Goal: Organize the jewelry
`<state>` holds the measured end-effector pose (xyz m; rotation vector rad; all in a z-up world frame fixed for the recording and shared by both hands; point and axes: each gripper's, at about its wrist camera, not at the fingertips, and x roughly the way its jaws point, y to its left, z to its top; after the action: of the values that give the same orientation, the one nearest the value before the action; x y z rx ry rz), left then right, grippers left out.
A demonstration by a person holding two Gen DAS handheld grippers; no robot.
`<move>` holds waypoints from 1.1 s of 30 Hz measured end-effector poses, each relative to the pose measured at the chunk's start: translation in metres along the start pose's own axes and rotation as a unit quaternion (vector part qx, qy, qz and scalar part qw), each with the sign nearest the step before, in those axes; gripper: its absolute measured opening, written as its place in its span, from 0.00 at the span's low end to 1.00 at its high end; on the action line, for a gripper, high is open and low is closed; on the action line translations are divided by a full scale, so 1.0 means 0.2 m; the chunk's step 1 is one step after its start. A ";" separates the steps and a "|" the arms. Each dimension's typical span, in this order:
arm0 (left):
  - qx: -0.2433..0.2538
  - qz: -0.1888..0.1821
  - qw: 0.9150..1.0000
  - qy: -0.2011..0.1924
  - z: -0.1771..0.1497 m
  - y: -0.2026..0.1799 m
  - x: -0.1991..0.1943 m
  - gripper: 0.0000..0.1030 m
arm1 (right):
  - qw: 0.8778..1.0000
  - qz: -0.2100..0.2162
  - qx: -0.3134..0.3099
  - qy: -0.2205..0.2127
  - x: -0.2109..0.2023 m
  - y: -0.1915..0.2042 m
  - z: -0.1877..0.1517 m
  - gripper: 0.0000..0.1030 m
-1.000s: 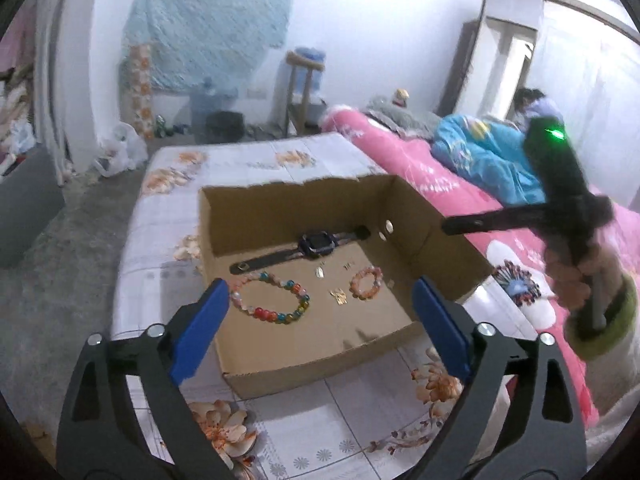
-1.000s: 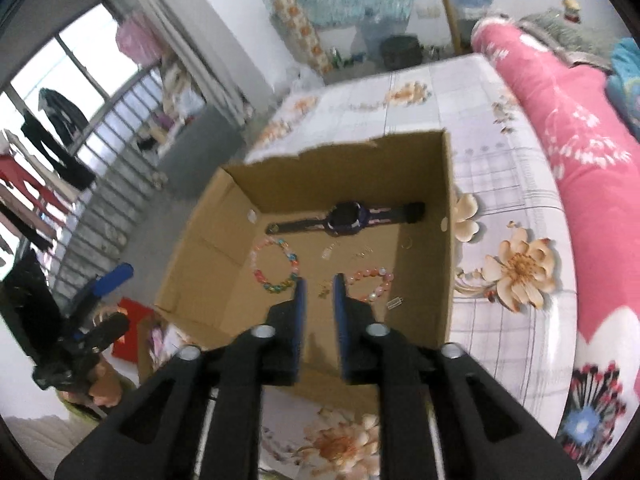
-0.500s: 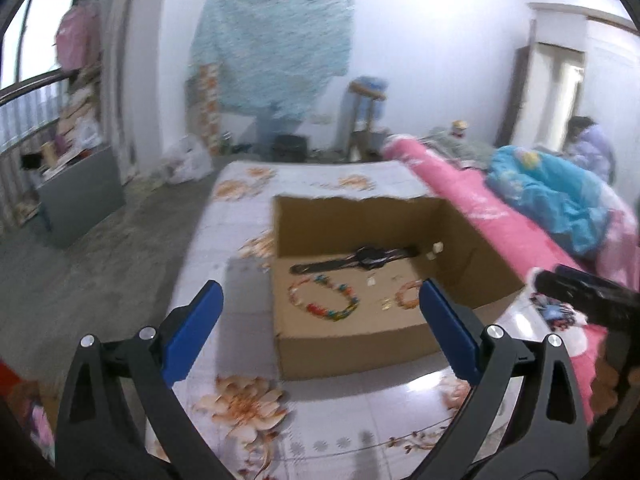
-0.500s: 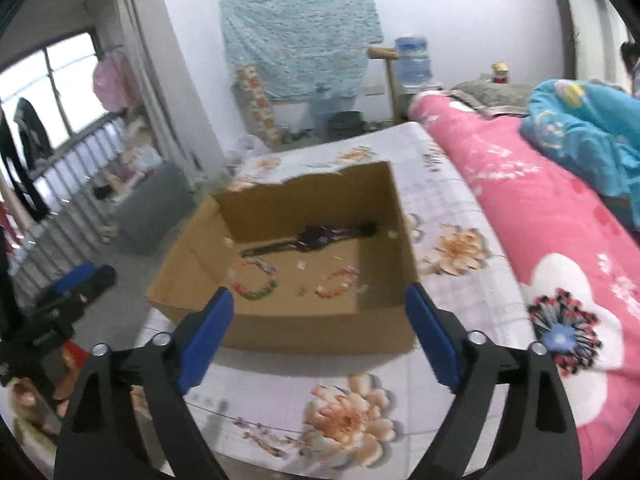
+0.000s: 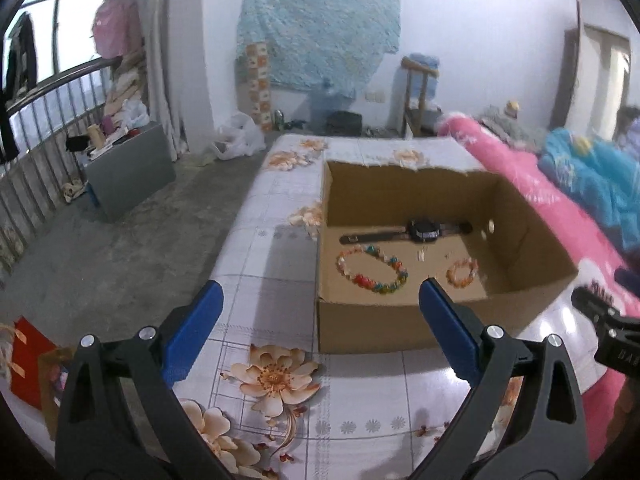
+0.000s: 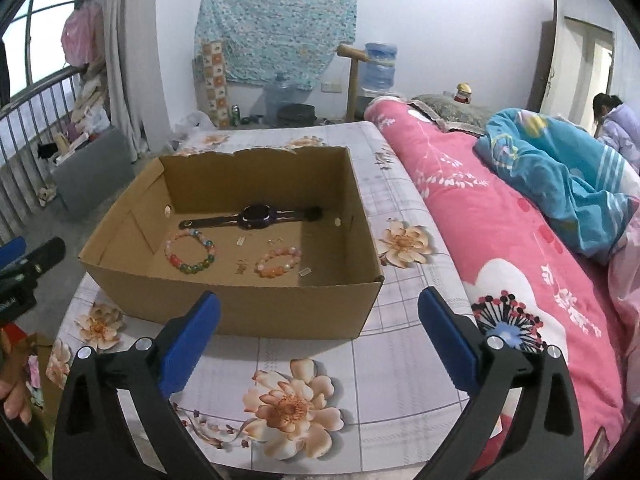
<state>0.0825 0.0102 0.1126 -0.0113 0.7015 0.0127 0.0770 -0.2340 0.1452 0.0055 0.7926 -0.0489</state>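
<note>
An open cardboard box point(image 5: 400, 330) point(image 6: 248, 312) stands on a floral tablecloth. Inside lie a black watch point(image 5: 424, 230) point(image 6: 256, 216), a large multicoloured bead bracelet point(image 5: 372, 268) point(image 6: 191, 251), a small orange bead bracelet point(image 5: 462, 272) point(image 6: 277, 262) and some small earrings point(image 6: 240, 266). My left gripper point(image 5: 318, 320) is open and empty, in front of the box's near left corner. My right gripper point(image 6: 318, 324) is open and empty, in front of the box's near right side. Both are outside the box.
The table point(image 6: 404, 364) has a floral cloth. A bed with pink bedding point(image 6: 500, 240) and a blue quilt point(image 6: 560, 176) runs along its right. A railing point(image 5: 40, 152) and a grey cabinet point(image 5: 128, 168) stand at the left. A person point(image 6: 618, 120) sits far right.
Both grippers have pulled back out of the box and away from it. The right gripper, shut inside the box a second ago, has opened wide.
</note>
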 end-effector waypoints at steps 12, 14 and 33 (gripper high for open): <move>0.007 0.008 0.998 0.058 -0.04 -0.07 0.14 0.92 | 0.999 0.014 0.016 0.048 0.11 0.02 -0.01 0.94; 0.005 0.007 0.998 0.064 -0.04 -0.08 0.15 0.92 | 0.998 0.017 0.023 0.057 0.13 0.01 -0.01 0.94; 0.009 0.021 0.995 0.095 -0.06 -0.16 0.22 0.92 | 0.996 0.026 0.040 0.078 0.20 -0.03 -0.02 0.94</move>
<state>0.1085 -0.0218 0.0761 0.0192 0.8914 0.0461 0.1026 -0.2406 0.1139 0.1066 0.9452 -0.0316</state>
